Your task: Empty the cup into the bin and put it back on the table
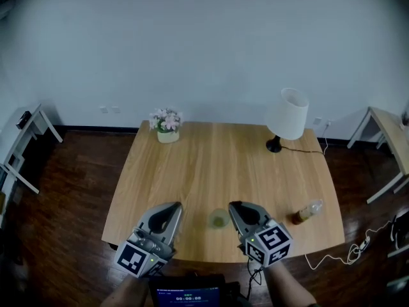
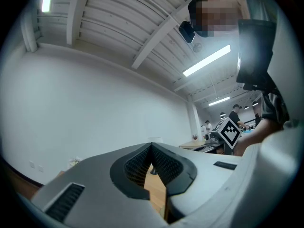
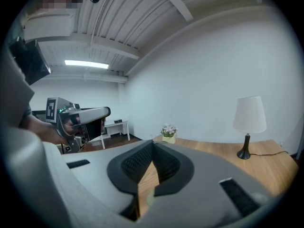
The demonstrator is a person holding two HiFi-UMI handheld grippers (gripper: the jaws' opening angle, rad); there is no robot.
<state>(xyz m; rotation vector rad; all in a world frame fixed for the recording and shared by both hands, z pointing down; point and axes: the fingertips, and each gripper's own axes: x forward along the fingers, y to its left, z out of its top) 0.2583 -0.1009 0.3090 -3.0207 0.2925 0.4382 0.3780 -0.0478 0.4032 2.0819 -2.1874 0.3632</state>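
Observation:
A small greenish cup [image 1: 218, 220] stands on the wooden table [image 1: 211, 165] near its front edge, between my two grippers. My left gripper [image 1: 175, 208] hovers just left of the cup, its jaws shut with nothing in them. My right gripper [image 1: 234, 206] is just right of the cup, also shut and empty. In the left gripper view the left gripper [image 2: 152, 146] has its tips meeting and points slightly upward at the wall. In the right gripper view the right gripper [image 3: 153, 144] has its jaws closed, and a sliver of the cup [image 3: 151, 198] shows below them.
A flower pot [image 1: 167, 126] sits at the table's far left and a white lamp [image 1: 287, 115] at its far right. A bottle [image 1: 308, 211] lies near the right front corner. A cable [image 1: 332, 256] trails on the floor. Side tables [image 1: 25, 139] stand at both sides.

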